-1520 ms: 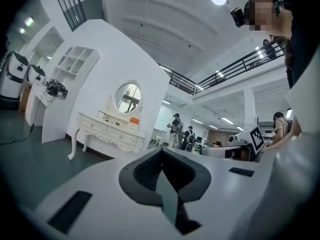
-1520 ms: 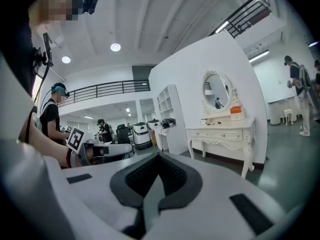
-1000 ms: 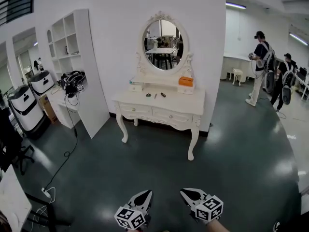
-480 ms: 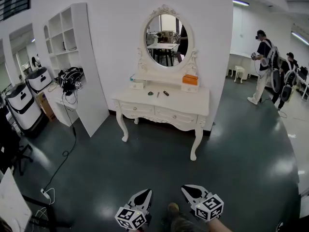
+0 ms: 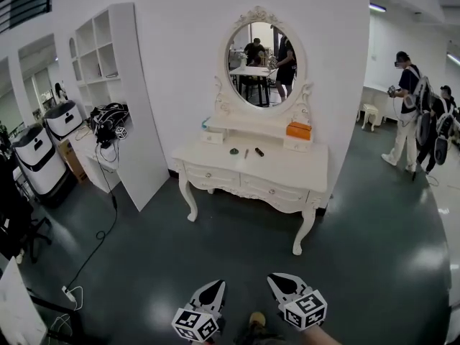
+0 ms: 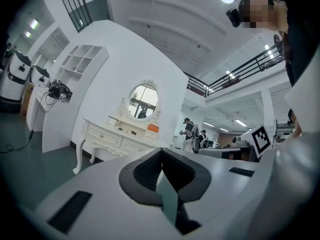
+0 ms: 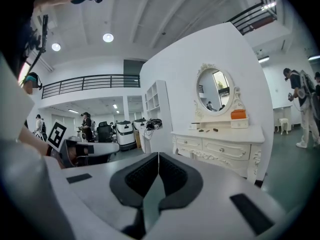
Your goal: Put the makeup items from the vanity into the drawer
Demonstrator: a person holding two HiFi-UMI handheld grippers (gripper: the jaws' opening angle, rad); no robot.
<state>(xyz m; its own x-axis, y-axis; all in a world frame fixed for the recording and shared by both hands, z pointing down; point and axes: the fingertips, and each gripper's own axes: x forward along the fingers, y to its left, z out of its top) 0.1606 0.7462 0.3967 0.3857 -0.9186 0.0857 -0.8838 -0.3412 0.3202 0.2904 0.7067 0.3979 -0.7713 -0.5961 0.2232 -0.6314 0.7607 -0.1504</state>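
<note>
A white vanity [image 5: 287,167] with an oval mirror [image 5: 262,54] stands against the wall, several steps ahead of me. Small dark makeup items [image 5: 246,152] lie on its top, and its two drawers [image 5: 248,182] are closed. An orange box [image 5: 298,130] sits on a white case at the back right of the top. At the bottom of the head view my left gripper [image 5: 213,288] and right gripper [image 5: 277,282] are both shut and hold nothing, far from the vanity. The vanity [image 6: 117,136] also shows in the left gripper view, and the vanity [image 7: 220,139] in the right gripper view.
A white shelf unit [image 5: 111,85] stands left of the vanity, with a low desk holding black gear [image 5: 108,121]. Two white robots [image 5: 39,157] stand at the far left. A cable [image 5: 97,239] trails over the dark green floor. People with gear [image 5: 417,117] stand at the right.
My view has come nearer to the vanity and swung left, so the vanity sits larger and further right. Both grippers stay shut at the bottom of the view.
</note>
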